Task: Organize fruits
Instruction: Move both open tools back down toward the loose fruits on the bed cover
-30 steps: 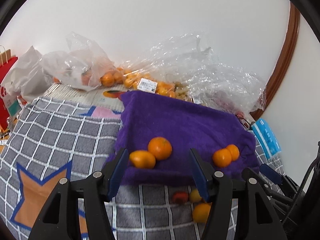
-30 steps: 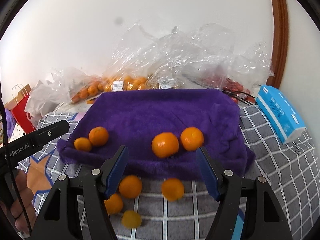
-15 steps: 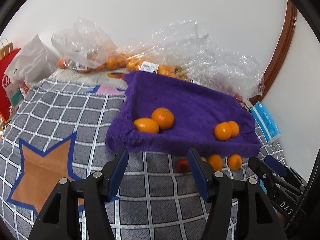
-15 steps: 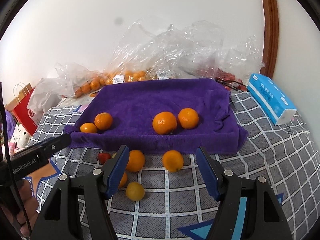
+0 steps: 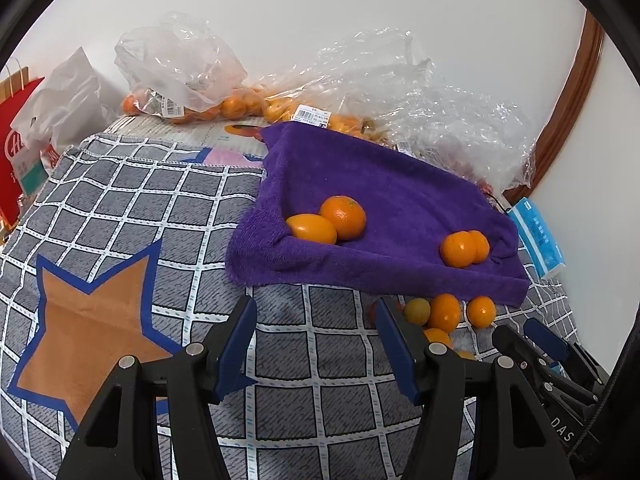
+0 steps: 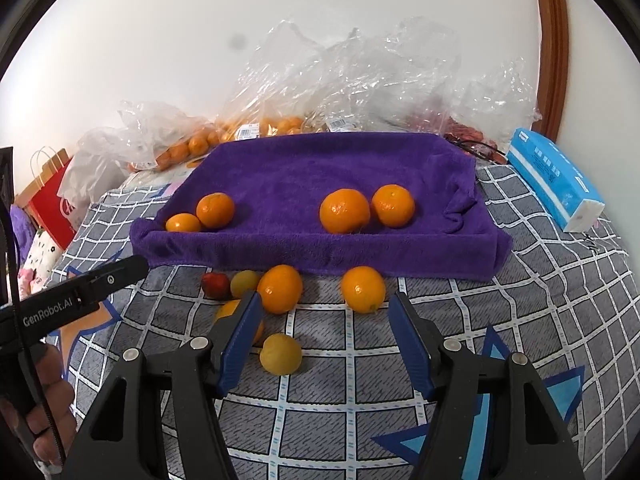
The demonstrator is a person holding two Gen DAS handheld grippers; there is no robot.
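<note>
Both tongs, left (image 5: 316,344) and right (image 6: 325,336), gape wide and empty, so a clumsy nudge could roll the loose orange (image 6: 363,289) off along the blanket (image 6: 560,320).

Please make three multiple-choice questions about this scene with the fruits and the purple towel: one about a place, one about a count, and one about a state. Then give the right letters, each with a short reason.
1. Where is the small red fruit?
A. on the purple towel
B. on the checked cloth in front of the towel
C. inside a plastic bag

2. How many fruits lie on the purple towel?
A. two
B. four
C. six

3. In what state is the right tool?
A. open and empty
B. shut on an orange
C. shut on the towel

Answers:
1 B, it lies on the checked cloth beside a yellow fruit.
2 B, two pairs show there.
3 A, the fingers stand apart with nothing between them.
</note>
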